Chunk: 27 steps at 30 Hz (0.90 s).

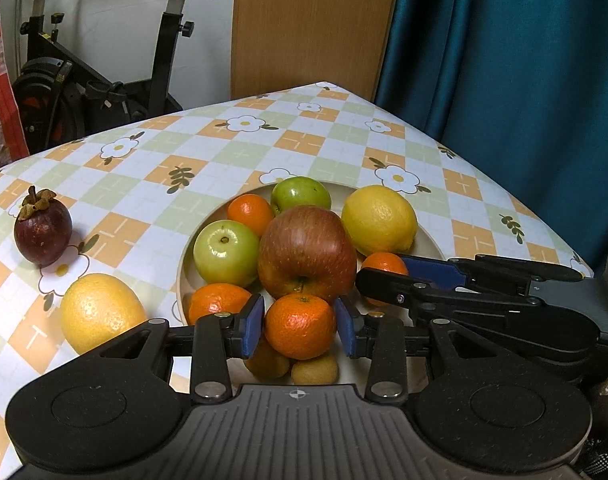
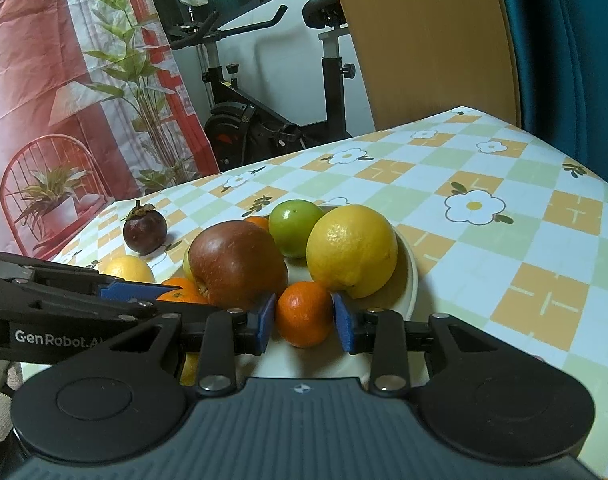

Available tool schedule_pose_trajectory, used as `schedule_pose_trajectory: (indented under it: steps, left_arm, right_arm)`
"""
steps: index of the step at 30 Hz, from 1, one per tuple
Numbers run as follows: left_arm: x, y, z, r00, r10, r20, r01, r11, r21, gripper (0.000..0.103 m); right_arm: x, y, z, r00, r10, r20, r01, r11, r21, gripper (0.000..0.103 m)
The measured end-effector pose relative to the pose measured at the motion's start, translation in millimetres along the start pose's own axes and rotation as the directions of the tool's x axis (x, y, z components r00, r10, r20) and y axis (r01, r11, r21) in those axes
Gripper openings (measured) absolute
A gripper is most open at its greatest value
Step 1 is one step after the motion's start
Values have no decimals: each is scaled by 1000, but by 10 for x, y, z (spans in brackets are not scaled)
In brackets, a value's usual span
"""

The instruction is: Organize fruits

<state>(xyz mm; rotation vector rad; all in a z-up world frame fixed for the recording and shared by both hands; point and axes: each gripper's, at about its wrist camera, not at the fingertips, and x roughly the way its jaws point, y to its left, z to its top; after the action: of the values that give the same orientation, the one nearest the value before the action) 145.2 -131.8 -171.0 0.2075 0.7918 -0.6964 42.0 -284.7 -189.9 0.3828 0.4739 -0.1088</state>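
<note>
Only leftward: two brownish fruits (image 1: 292,366) underneath.

Left wrist view: you look down steeply over the plate (image 1: 426,236), close in.
Right wrist view: you face the same plate (image 2: 409,280) lower, shallower, equally near.
Shared: red apple (image 1: 306,254) (image 2: 236,264), mangosteen (image 1: 43,232) (image 2: 145,230), exercise bike (image 1: 104,88) (image 2: 264,120).

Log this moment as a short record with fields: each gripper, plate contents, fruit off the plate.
left gripper: closed on a mandarin at the near side of the plate
right gripper: closed on another mandarin, beside the lemon
plate also holds: red apple, two green apples, more mandarins
off the plate: mangosteen, second lemon, both on the tablecloth
</note>
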Motion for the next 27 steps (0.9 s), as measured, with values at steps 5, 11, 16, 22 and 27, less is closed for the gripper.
schedule_pose_trajectory:
  steps: [5,11,16,22,27]
  left_arm:
    - [-29,-3,10,1000,-7,1,7,1000,-10,55]
    - [-122,13,8,1000,10,28,-10,1000,-19,65]
    - [-248,52,-6,998,18,61,-16,999,-30,65]
    - [-454,217,-59,992,56,117,-45,995,-89,65]
    - [-660,383,-90,978,129,167,-110,987,-116,65]
  right_arm:
    - [-15,7,5,1000,-10,-2,10,1000,-1,38]
    - [-74,15,13,1000,-28,1,28,1000,-5,44]
    - [-128,60,9,999,-39,4,39,999,-24,45]
    - [-183,86,19,998,-63,15,64,997,-32,47]
    - [-230,115,38,996,-85,34,86,996,-30,56]
